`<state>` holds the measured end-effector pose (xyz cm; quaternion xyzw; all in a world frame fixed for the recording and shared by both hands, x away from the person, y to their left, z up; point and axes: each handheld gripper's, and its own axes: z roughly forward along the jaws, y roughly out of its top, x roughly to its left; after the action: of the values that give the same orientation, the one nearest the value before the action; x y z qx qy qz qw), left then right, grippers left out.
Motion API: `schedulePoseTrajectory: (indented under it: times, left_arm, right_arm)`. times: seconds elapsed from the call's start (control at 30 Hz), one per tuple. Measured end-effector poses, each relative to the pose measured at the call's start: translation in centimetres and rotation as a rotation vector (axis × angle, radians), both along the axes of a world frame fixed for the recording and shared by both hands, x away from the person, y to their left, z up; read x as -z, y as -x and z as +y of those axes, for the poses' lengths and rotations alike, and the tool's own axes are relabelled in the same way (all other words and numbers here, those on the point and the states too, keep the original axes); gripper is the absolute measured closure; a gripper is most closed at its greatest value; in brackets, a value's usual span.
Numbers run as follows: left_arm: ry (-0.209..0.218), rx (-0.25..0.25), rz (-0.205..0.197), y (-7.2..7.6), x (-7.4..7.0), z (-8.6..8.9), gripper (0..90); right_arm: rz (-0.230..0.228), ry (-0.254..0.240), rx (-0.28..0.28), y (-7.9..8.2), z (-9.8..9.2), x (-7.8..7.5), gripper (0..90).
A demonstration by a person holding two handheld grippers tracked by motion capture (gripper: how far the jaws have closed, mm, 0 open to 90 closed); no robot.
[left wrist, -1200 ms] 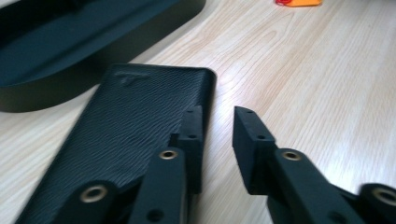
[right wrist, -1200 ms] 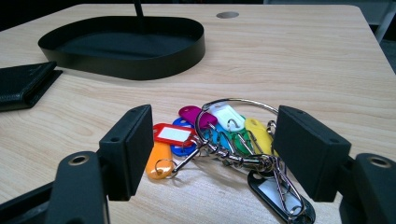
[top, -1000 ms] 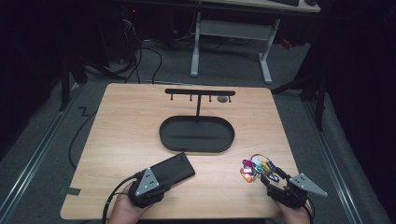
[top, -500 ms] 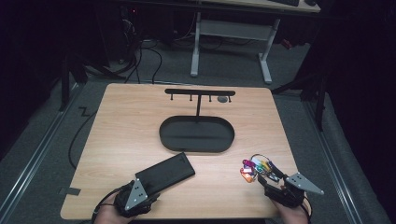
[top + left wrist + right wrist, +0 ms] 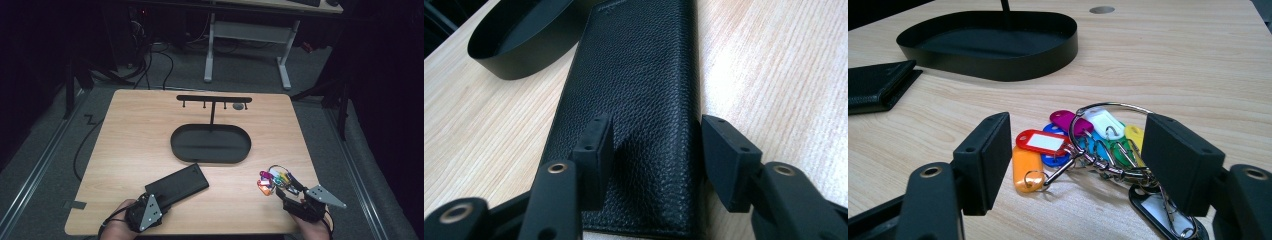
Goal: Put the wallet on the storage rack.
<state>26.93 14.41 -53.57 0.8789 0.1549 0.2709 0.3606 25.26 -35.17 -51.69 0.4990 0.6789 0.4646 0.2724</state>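
Note:
A black leather wallet (image 5: 180, 184) lies flat on the wooden table (image 5: 135, 130), near its front left. My left gripper (image 5: 146, 214) sits at the wallet's near end. In the left gripper view the wallet (image 5: 644, 75) stretches away under my left gripper (image 5: 656, 135). Its jaws have just been closing but stand apart: one hangs over the leather, the other beside its right edge, and neither presses. A ring of coloured key tags (image 5: 275, 181) lies at the front right. My right gripper (image 5: 1080, 145) is open, with the key tags (image 5: 1083, 140) between its jaws, untouched.
A black oval tray (image 5: 210, 161) stands mid-table, and a T-shaped hook stand (image 5: 214, 99) rises from its far side. The tray's wall (image 5: 998, 65) is beyond the keys. A desk frame and cables are on the floor behind the table.
My left gripper has drawn back toward the table's near left and sunk a little, leaving the wallet's near end. The wallet, the keys and my right gripper have not moved.

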Motion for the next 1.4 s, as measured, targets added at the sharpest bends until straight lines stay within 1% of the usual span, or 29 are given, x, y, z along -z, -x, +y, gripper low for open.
schedulePoseTrajectory:
  times: [0.07,0.13,0.27,0.53,0.6,0.7,0.8,0.83,1.0,1.1,1.27,1.4]
  left_arm:
    - [-0.011,0.007,-0.001,0.0,-0.1,0.0,52.8]
    - [-0.022,0.020,-0.013,0.1,-0.2,-0.1,57.7]
    - [-0.020,0.016,-0.015,0.3,-0.3,-0.2,64.4]
    - [-0.018,-0.001,-0.003,0.5,-0.9,-0.4,73.1]
    - [-0.005,-0.008,0.002,0.5,-1.1,-0.3,74.5]
    - [0.034,-0.018,0.015,0.4,-1.5,-0.1,75.5]
    - [0.057,-0.022,0.009,0.5,-1.9,0.1,77.2]
    - [0.063,-0.023,0.012,0.5,-1.9,0.2,77.4]
    - [0.078,-0.027,0.000,0.8,-2.3,0.4,78.0]
    - [0.105,-0.032,0.003,0.8,-2.5,0.5,78.5]
    - [0.133,-0.039,0.003,0.8,-3.0,0.9,79.0]
    - [0.182,-0.054,0.013,0.9,-3.6,1.5,79.5]
  right_arm:
    - [0.002,-0.001,0.001,0.0,0.0,0.0,28.8]
    - [0.002,-0.002,0.001,0.0,0.0,0.0,28.9]
    - [0.001,0.000,-0.001,0.1,0.0,0.0,28.8]
    - [-0.001,0.000,0.001,0.1,0.0,-0.1,28.8]
    - [0.002,-0.001,0.000,0.0,0.0,0.0,28.9]
    - [0.007,-0.005,0.003,0.0,0.0,0.0,28.9]
    - [0.008,-0.004,0.002,0.0,0.0,0.0,28.9]
    - [0.007,-0.004,0.003,0.0,0.0,0.0,28.9]
    - [0.001,-0.005,0.003,0.1,0.0,0.0,28.9]
    - [0.000,-0.004,0.002,0.1,0.0,-0.1,28.9]
    - [0.001,-0.003,0.001,0.0,0.0,0.0,28.9]
    - [0.004,-0.003,0.002,0.0,0.0,0.0,28.9]
